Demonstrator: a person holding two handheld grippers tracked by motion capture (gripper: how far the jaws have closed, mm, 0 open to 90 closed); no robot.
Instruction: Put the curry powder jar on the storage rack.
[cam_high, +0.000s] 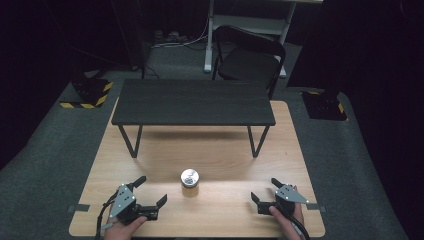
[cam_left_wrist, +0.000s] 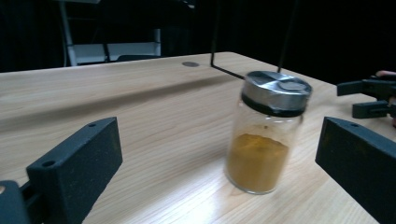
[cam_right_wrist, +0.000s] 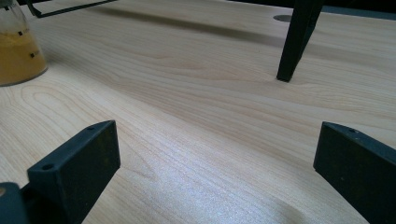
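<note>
A small glass jar (cam_high: 190, 183) with a silver lid stands upright on the wooden table (cam_high: 220, 150), near the front middle. Yellow-orange powder fills its lower half (cam_left_wrist: 256, 161). My left gripper (cam_high: 151, 191) rests at the front left, jaws wide open, with the jar a short way ahead of them and toward the right jaw. My right gripper (cam_high: 265, 190) sits at the front right, also open, with bare wood between its jaws. In the right gripper view the jar (cam_right_wrist: 16, 51) shows at the far left edge. The left gripper view catches the right gripper (cam_left_wrist: 369, 98) at its right edge.
A low black bench-like shelf (cam_high: 193, 102) on thin metal legs stands across the back half of the table; one leg (cam_right_wrist: 296, 42) is ahead of my right gripper. A black folding chair (cam_high: 247, 57) stands behind the table. Dark floor surrounds it.
</note>
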